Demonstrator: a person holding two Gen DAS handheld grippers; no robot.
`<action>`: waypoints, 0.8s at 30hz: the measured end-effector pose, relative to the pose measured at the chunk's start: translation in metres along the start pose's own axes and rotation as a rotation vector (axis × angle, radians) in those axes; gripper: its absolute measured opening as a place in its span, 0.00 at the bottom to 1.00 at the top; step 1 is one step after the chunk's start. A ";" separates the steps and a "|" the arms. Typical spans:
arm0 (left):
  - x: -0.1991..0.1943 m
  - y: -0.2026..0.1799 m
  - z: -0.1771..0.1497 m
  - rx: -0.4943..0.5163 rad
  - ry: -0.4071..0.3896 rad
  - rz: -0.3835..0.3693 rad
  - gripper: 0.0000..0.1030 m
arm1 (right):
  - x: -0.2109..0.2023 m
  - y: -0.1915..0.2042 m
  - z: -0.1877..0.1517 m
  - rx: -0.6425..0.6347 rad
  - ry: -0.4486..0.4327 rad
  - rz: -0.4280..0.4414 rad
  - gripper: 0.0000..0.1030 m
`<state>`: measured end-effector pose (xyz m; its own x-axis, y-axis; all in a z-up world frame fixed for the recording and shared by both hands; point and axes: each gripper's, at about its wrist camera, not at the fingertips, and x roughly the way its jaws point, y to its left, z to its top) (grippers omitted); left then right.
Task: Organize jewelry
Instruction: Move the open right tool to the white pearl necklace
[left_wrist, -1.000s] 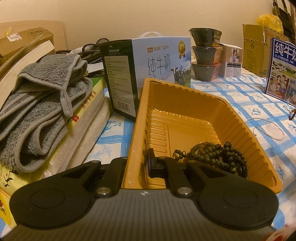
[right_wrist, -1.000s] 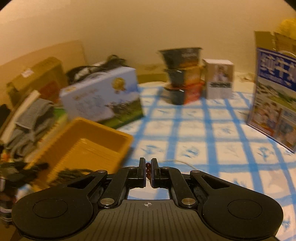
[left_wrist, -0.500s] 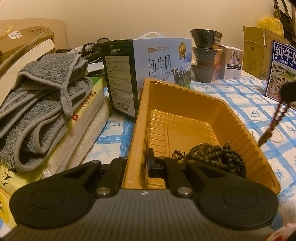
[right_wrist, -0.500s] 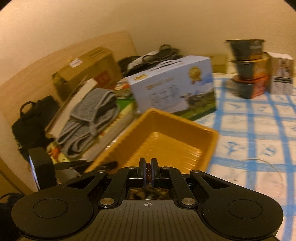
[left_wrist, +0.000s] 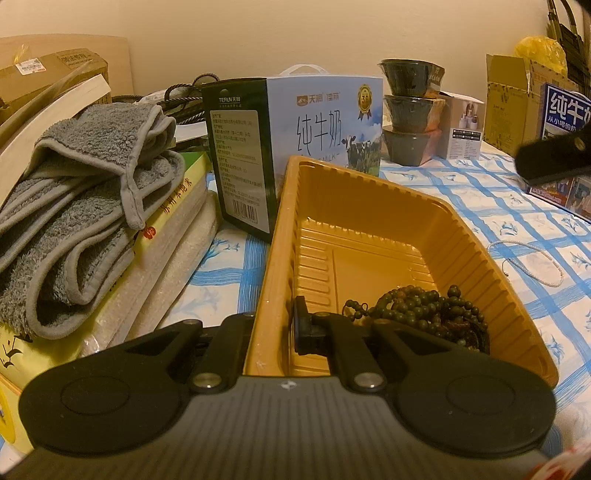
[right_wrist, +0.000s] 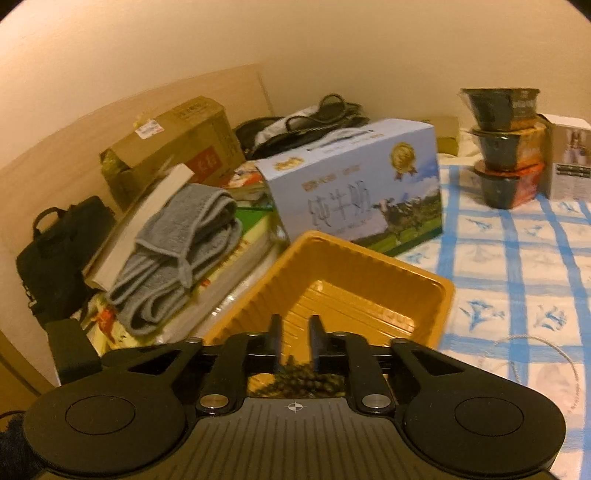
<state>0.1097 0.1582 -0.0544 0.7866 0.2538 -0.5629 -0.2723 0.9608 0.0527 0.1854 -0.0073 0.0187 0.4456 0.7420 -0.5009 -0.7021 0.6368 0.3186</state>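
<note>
Drop step: right gripper (right_wrist: 295, 341) opening over the yellow tray (right_wrist: 439, 295), nothing between its jaws. Left gripper (left_wrist: 275, 328) clamps the tray rim. Next up, the white necklace (left_wrist: 532, 264) near the tabletop's right edge.

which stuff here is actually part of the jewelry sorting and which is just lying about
Job: yellow tray, dark bead strand inside it, white bead necklace on the cloth, left gripper clamping the tray wall.

Lying about: grey towel, milk carton, stacked bowls.

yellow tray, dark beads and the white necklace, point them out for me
yellow tray (left_wrist: 476, 236), left wrist view, on its right rim
dark beads (left_wrist: 417, 306), left wrist view, middle of the pile in the tray
white necklace (left_wrist: 532, 246), left wrist view, on its strand on the cloth
</note>
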 end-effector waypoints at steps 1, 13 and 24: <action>0.000 0.000 0.000 0.000 0.000 0.000 0.06 | -0.002 -0.004 -0.003 0.006 0.004 -0.013 0.33; 0.000 0.000 0.000 0.002 0.000 0.002 0.06 | -0.035 -0.059 -0.056 0.085 0.089 -0.217 0.37; 0.001 -0.001 -0.001 0.014 0.003 0.007 0.07 | -0.037 -0.123 -0.080 -0.007 0.162 -0.378 0.37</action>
<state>0.1103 0.1578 -0.0555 0.7831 0.2603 -0.5649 -0.2700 0.9604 0.0682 0.2110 -0.1296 -0.0667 0.5803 0.4131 -0.7019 -0.5095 0.8565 0.0829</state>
